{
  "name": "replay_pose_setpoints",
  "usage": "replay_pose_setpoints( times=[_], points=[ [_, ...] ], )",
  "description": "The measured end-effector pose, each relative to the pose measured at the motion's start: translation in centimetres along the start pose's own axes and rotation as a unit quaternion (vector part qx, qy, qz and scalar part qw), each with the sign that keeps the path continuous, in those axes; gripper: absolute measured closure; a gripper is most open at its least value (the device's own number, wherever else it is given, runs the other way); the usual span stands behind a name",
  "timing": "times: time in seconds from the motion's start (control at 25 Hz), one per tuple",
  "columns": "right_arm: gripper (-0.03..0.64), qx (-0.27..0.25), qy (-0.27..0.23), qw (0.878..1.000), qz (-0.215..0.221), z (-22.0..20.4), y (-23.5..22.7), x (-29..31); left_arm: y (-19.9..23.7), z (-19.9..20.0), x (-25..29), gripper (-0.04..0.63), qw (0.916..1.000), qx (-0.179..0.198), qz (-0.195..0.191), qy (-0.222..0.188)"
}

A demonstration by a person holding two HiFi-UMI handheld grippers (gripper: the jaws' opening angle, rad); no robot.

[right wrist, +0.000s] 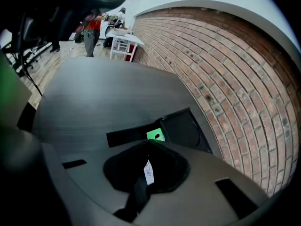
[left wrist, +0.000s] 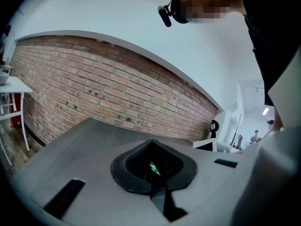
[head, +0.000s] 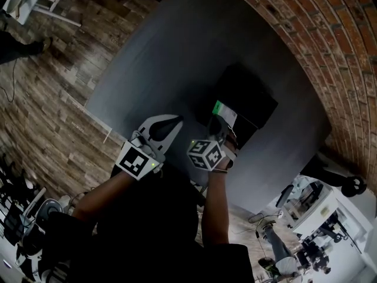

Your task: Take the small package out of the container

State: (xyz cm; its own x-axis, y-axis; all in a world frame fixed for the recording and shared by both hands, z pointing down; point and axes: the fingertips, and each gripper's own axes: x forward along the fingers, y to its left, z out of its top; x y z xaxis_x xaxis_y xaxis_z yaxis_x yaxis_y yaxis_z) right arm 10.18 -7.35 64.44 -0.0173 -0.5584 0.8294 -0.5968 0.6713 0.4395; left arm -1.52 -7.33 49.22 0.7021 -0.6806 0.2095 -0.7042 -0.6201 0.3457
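The right tool (right wrist: 148, 145), clenched thinly on the package (head: 225, 113), may drop it into the container (right wrist: 188, 126) ahead; left tool (left wrist: 151, 173) clenched, empty.

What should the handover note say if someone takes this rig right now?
Left gripper: jaws together, holding nothing, idle beside the right one.
Right gripper: shut on an edge of the small package.
Package: at the near rim of the black container; I cannot tell whether it is fully clear of it.
Done: package gripped.
Left: bring it fully out and away from the container.
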Motion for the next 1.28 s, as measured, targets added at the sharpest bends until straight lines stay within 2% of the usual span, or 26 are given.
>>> replay_pose_setpoints(
  times=[0.36, 0.64, 0.96, 1.28],
  points=[
    [0.594, 0.043, -0.054, 0.998, 0.005, -0.3, 0.0, -2.1, -1.9, -0.2, 0.3, 0.561, 0.9999, 0.006, -0.014, 0.004],
    [0.594, 0.099, -0.091, 0.991, 0.001, -1.0, -1.4, -3.6, -3.6, -0.6, 0.6, 0.561, 0.9995, 0.008, -0.027, 0.014],
    [0.594, 0.188, -0.132, 0.973, -0.007, -3.4, -3.1, -5.4, -5.8, -1.1, 1.3, 0.561, 0.9986, 0.019, -0.044, 0.020],
    [0.594, 0.251, -0.172, 0.952, -0.019, -6.3, -4.4, -7.1, -8.6, -1.7, 2.5, 0.561, 0.9971, 0.029, -0.066, 0.027]
  ],
)
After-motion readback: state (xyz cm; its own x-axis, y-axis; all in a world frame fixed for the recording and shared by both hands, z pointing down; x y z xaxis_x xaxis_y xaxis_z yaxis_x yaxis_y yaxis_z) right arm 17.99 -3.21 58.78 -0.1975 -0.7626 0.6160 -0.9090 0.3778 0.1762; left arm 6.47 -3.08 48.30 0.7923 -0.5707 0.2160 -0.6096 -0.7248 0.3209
